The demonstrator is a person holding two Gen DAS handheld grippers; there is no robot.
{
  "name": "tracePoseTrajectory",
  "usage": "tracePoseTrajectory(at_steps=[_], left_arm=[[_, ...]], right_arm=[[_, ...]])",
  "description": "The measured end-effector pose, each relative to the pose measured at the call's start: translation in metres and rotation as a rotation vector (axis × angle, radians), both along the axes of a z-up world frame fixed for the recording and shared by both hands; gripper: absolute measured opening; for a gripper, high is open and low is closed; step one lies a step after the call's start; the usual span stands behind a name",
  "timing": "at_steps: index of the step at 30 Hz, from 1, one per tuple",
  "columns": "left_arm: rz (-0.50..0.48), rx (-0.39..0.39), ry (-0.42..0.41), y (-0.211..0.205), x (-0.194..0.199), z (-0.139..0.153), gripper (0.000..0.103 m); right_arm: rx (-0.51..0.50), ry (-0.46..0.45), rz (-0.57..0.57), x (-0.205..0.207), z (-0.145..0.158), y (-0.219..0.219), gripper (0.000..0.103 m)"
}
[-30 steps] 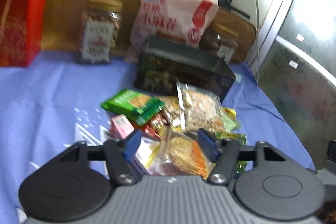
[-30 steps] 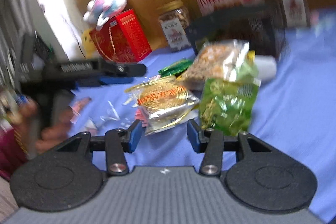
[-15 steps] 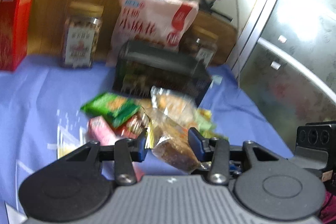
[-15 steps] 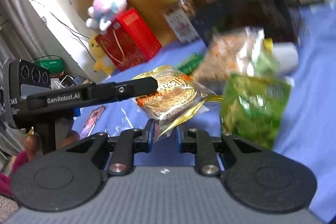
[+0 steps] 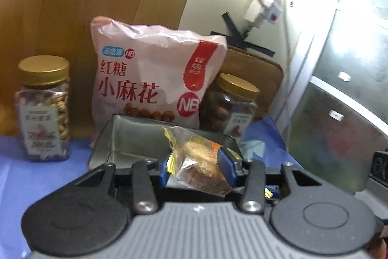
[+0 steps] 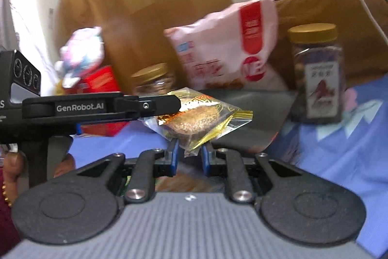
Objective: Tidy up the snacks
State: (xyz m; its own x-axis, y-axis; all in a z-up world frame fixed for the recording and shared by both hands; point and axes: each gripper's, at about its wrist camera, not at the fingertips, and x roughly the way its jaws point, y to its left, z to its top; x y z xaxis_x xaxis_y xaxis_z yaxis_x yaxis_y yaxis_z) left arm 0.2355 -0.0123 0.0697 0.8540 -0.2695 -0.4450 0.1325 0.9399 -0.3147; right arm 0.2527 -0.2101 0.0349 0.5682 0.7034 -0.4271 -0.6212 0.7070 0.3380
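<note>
A clear-wrapped round pastry is held by both grippers at once. My left gripper is shut across the pastry's body. My right gripper is shut on the gold edge of the same wrapper. The pastry hangs just above the near rim of an open dark metal tin, which also shows in the right wrist view. The left gripper's arm reaches in from the left in the right wrist view.
Behind the tin stand a large pink snack bag, a gold-lidded nut jar at left and another jar at right. A red box and plush toy stand far left. Blue cloth covers the table.
Both grippers closed on the pastry packet, lifted it off the snack pile and carried it forward to the tin. The pile has dropped out of view.
</note>
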Motion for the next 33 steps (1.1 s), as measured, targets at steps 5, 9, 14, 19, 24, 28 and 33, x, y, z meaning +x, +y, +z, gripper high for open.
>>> tracePoseTrajectory(at_steps=[5, 9, 14, 19, 24, 28, 33], left_arm=[[0.036, 0.024, 0.066, 0.002, 0.019, -0.019, 0.043], [0.047, -0.004, 0.036, 0.018, -0.014, -0.020, 0.052], [0.032, -0.063, 0.096, 0.029, -0.050, -0.034, 0.062], [0.037, -0.139, 0.177, 0.037, -0.072, -0.058, 0.062], [0.034, -0.169, 0.228, 0.036, -0.082, -0.073, 0.066], [0.019, -0.167, 0.223, 0.030, -0.088, -0.073, 0.061], [0.017, -0.183, 0.203, 0.032, -0.109, -0.071, 0.055]], right_arm=[[-0.029, -0.005, -0.083, 0.017, -0.009, -0.006, 0.033], [0.079, 0.026, -0.078, 0.000, -0.014, -0.032, 0.035], [0.104, 0.098, -0.061, -0.023, -0.030, -0.041, 0.036], [0.075, 0.138, -0.050, -0.018, -0.034, -0.027, 0.038], [0.078, 0.197, -0.063, -0.009, -0.045, -0.022, 0.040], [0.079, 0.236, -0.025, -0.012, -0.052, -0.011, 0.035], [0.039, 0.091, 0.055, -0.058, -0.029, 0.001, 0.025]])
